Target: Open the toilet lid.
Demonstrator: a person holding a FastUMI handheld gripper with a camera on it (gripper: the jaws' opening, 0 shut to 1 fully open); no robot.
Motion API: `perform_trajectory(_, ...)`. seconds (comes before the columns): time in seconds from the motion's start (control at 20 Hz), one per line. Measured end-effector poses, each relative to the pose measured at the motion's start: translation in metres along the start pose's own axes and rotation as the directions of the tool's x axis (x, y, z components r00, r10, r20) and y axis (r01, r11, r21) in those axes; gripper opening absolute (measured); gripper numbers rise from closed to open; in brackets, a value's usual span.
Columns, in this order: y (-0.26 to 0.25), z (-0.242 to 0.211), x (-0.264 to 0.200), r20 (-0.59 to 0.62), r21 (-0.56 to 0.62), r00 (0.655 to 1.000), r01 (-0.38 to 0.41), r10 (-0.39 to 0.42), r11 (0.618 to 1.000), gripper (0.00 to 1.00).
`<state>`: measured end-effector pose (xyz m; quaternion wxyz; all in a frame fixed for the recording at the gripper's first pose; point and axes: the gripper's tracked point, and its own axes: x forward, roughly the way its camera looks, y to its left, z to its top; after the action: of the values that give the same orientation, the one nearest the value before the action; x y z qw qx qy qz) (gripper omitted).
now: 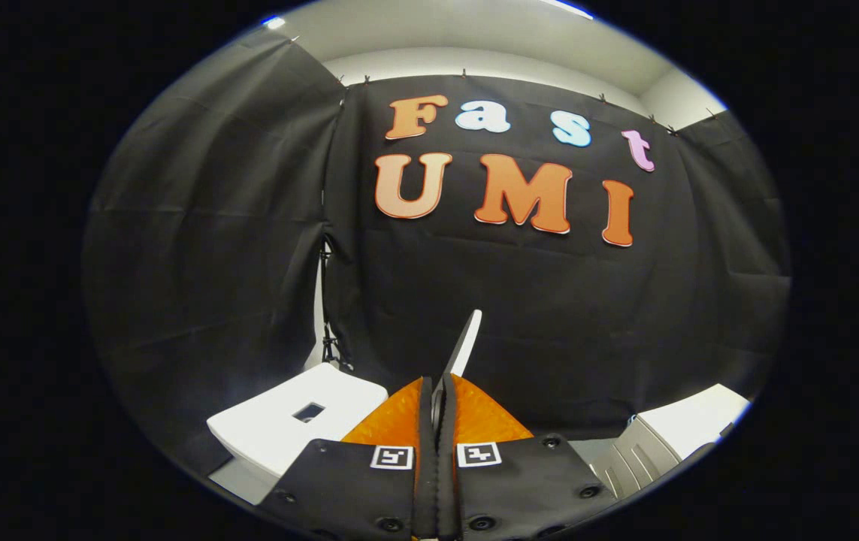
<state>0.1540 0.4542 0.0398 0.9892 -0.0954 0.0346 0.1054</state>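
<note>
The toilet lid [465, 342] shows edge-on as a thin white plate that rises up and away from between my fingers, tilted slightly right against the black cloth wall. My gripper [438, 402] is shut on the lid's near edge, with both fingers pressed on it from either side. The seat and bowl are hidden below the gripper's body.
A white box-shaped part [297, 421] with a small dark rectangular opening in its top sits just left of the fingers. To the right stands a white ribbed unit [669, 443]. The black cloth wall hangs close behind both.
</note>
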Motion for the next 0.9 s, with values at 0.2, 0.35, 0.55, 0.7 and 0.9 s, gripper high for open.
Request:
perform_trajectory(0.2,0.031,0.005,0.005,0.005,-0.031,1.0,-0.024,0.024,0.999,0.08)
perform_trajectory(0.35,0.054,0.008,0.009,0.001,-0.037,0.998,-0.061,0.061,0.997,0.08)
perform_trajectory(0.55,0.076,0.01,0.012,0.0,-0.033,0.995,-0.102,0.102,0.994,0.08)
perform_trajectory(0.7,0.091,0.01,0.017,-0.005,-0.034,0.991,-0.137,0.137,0.99,0.08)
perform_trajectory(0.9,0.11,0.009,0.019,-0.007,-0.043,0.984,-0.178,0.177,0.983,0.08)
